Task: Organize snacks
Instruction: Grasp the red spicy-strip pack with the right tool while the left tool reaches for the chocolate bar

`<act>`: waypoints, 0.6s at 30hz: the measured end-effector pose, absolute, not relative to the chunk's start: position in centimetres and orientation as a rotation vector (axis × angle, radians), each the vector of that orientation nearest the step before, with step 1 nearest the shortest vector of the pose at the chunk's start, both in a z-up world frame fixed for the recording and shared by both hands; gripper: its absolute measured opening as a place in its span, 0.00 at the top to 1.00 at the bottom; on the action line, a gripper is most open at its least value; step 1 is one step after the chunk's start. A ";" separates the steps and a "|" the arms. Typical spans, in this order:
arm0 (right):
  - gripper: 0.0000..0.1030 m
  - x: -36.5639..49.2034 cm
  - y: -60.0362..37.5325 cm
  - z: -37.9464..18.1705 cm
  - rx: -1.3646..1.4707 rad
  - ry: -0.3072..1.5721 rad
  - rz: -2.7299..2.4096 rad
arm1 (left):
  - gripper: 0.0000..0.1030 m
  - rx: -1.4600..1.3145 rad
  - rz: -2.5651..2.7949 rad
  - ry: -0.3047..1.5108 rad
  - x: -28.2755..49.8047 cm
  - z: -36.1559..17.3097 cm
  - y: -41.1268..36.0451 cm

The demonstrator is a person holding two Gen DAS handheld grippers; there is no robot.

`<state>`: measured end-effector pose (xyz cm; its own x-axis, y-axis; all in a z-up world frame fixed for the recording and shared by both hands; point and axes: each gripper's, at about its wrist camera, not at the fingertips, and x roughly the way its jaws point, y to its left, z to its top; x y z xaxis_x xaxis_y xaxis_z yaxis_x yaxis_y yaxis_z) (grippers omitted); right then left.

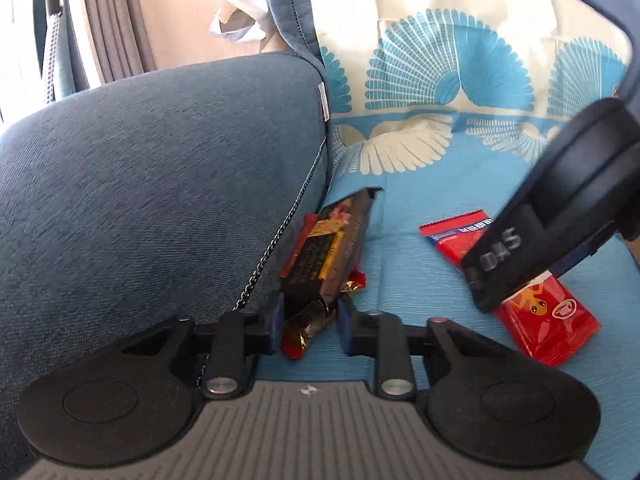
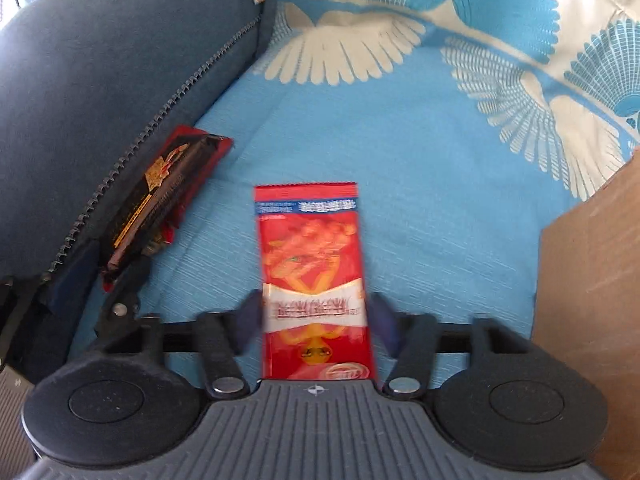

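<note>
Right tool (image 2: pixel 316 316) straddling red snack packet (image 2: pixel 312 276), pads apart

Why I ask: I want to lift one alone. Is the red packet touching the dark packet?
Apart. The right wrist view shows bare blue cloth between the red packet and the dark packet.

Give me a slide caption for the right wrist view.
Right gripper straddles a red snack packet on the blue patterned cloth, a dark snack bar lying beside the cushion.
</note>
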<state>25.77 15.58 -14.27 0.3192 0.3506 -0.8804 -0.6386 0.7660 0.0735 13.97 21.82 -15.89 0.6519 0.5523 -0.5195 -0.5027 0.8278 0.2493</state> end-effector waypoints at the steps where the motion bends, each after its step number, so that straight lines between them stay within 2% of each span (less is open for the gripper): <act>1: 0.52 25.6 15.3 -14.1 -0.307 1.064 0.656 | 0.73 0.079 0.591 0.614 13.8 -15.8 21.8; 7: 0.54 23.0 12.2 -11.4 -0.282 1.031 0.620 | 0.83 0.052 0.550 0.591 12.1 -14.8 21.5; 12: 0.54 17.9 8.5 -8.3 -0.290 0.951 0.638 | 0.86 -0.032 0.478 0.587 10.3 -13.5 21.5; 18: 0.54 10.5 3.0 -7.1 -0.288 0.899 0.708 | 0.90 -0.141 0.395 0.589 7.2 -11.3 21.0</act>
